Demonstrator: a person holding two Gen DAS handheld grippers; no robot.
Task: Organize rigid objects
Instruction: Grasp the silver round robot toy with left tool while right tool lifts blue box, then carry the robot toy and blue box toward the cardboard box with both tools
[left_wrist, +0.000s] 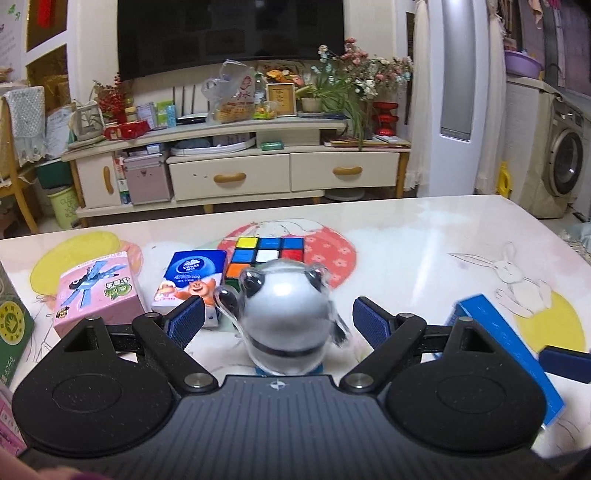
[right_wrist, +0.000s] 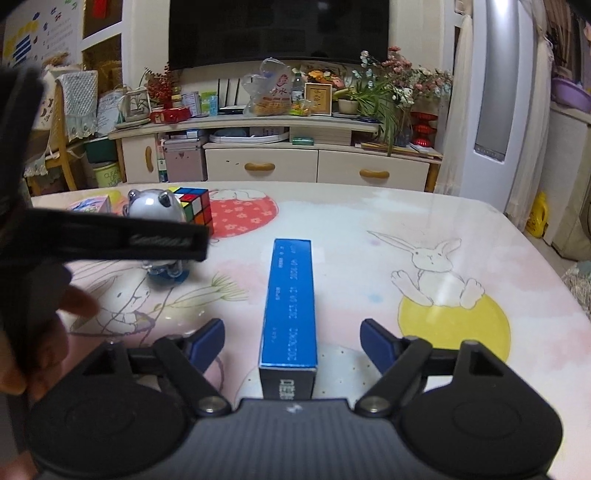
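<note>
Only the left wrist view shows the pink box (left_wrist: 98, 291) at ten o'clock and the one tissue pack (left_wrist: 192, 282) beside it on the tabletop (left_wrist: 424, 236); its left hand-held gripper (left_wrist: 277, 319) gapes around one panda toy (left_wrist: 286, 314), pads clear. One puzzle cube (left_wrist: 267, 258) sits at twelve o'clock behind the toy. The right wrist view alone shows the whole blue box (right_wrist: 290, 306) lying between the spread fingers of the right hand-held gripper (right_wrist: 291, 341), untouched.

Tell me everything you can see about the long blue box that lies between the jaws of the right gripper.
The long blue box looks like cardboard, a slim carton with bright blue faces, small pale printed text along its top and a dark near end. It lies flat on the rabbit-print table, lengthwise between the jaws of the right gripper, which stand open and clear of its sides. Nothing else touches it.
</note>
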